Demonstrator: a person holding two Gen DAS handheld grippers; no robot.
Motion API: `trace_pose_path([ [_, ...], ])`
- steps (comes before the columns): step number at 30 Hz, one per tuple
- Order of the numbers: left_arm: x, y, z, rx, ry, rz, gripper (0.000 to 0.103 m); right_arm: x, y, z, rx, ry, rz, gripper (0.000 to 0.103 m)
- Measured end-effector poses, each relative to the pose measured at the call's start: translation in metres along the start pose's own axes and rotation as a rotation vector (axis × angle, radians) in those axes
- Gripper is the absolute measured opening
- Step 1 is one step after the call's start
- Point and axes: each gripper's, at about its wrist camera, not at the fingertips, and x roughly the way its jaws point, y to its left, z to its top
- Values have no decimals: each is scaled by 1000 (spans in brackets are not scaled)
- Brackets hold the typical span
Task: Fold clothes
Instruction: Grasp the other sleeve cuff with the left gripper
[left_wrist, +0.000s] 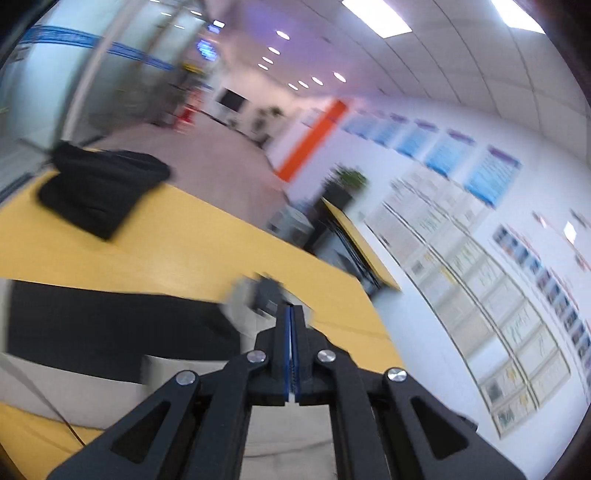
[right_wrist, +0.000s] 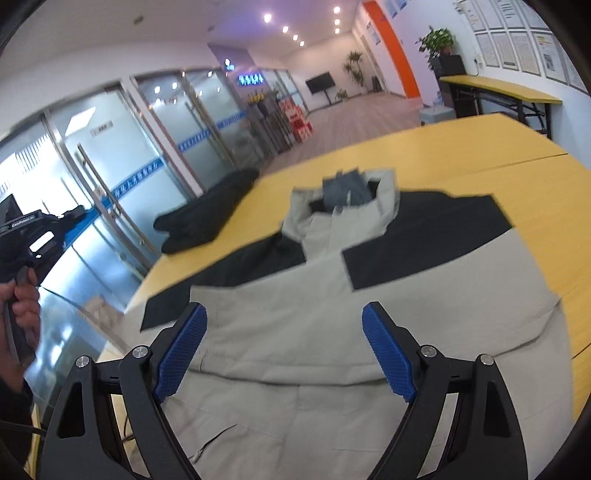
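Observation:
A grey and black jacket (right_wrist: 295, 306) lies spread flat on the yellow table (right_wrist: 461, 147), collar at the far end. My right gripper (right_wrist: 284, 332) is open and empty, hovering over the jacket's lower middle. My left gripper (left_wrist: 291, 314) has its blue pads pressed together, nothing visibly between them; it is above the jacket's (left_wrist: 110, 325) edge, and the view is blurred. The left gripper's handle, in a hand, shows at the left edge of the right wrist view (right_wrist: 22, 251).
A dark garment (right_wrist: 210, 214) lies bunched at the table's far left corner, also in the left wrist view (left_wrist: 99, 188). A second yellow table (right_wrist: 502, 90) stands by the wall with a potted plant (right_wrist: 439, 40). Glass doors (right_wrist: 129, 155) are to the left.

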Motion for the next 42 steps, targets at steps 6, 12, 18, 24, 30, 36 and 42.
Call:
trace_pose_path([
  [6,11,53,-43,-178,-15,188,7,-44,-52,2,-34,32,-87,91],
  [12,-124,243,-52,-595,-270,617,84,-46,-80,-28,69,115,-130,92],
  [18,-185,385,-59,-865,-351,714,84,-1,-38,-50,65,184,-84,92],
  [24,-177,444,-55,-868,-299,707,84,48,29,-62,1,236,-5,92],
  [30,-183,455,-56,-899,-274,738,84,76,70,-74,-32,277,27,92],
  [36,-188,460,-63,-895,-247,854,85,91,83,-79,-22,295,28,92],
  [42,-177,471,-47,-811,-220,887,92,96,85,-81,-17,295,29,92],
])
